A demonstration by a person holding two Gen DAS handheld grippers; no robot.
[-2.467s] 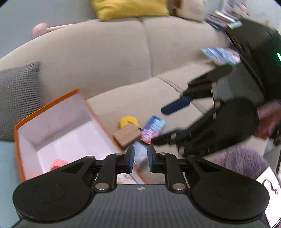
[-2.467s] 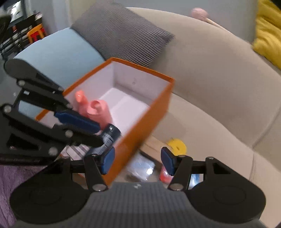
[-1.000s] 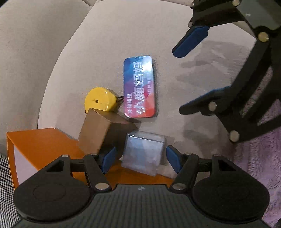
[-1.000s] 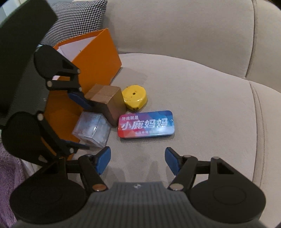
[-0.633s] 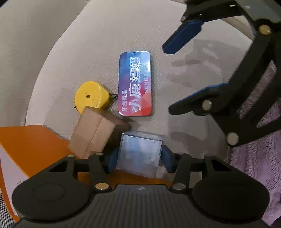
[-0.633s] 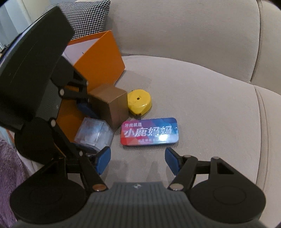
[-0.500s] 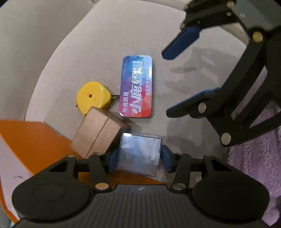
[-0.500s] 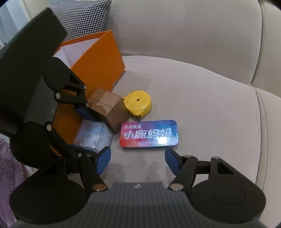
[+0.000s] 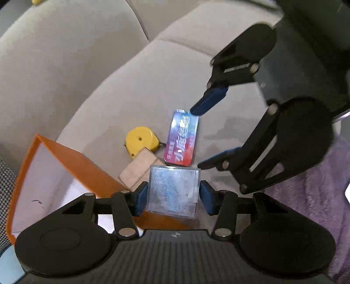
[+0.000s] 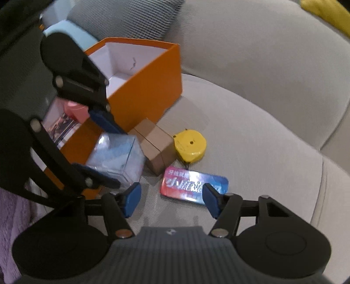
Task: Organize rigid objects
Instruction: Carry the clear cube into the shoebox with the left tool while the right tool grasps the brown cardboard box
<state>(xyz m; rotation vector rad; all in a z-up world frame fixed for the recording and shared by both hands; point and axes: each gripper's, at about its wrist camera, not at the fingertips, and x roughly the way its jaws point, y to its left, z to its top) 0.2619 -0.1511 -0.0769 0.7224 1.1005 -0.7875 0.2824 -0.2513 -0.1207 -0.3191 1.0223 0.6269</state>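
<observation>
My left gripper (image 9: 173,196) is shut on a clear plastic box (image 9: 172,192), both blue pads pressed to its sides, and holds it just above the sofa seat beside the orange box (image 9: 65,157). The right wrist view shows the clear plastic box (image 10: 118,157) between the left gripper's fingers (image 10: 102,122). A brown cardboard box (image 10: 155,142), a yellow tape measure (image 10: 190,145) and a colourful flat tin (image 10: 192,185) lie on the seat. My right gripper (image 10: 170,200) hovers over the tin with its jaws closing, pads not touching it.
The orange box (image 10: 142,87) stands open at the seat's left end, with a pink bottle (image 10: 75,111) inside. A grey cushion (image 10: 122,17) and a light blue cushion (image 10: 65,30) lie behind it. A purple blanket (image 9: 317,192) covers the front right.
The left gripper closed on the clear box and lifted it off the seat. The right gripper rolled and moved closer over the colourful tin, its jaws narrowing slightly.
</observation>
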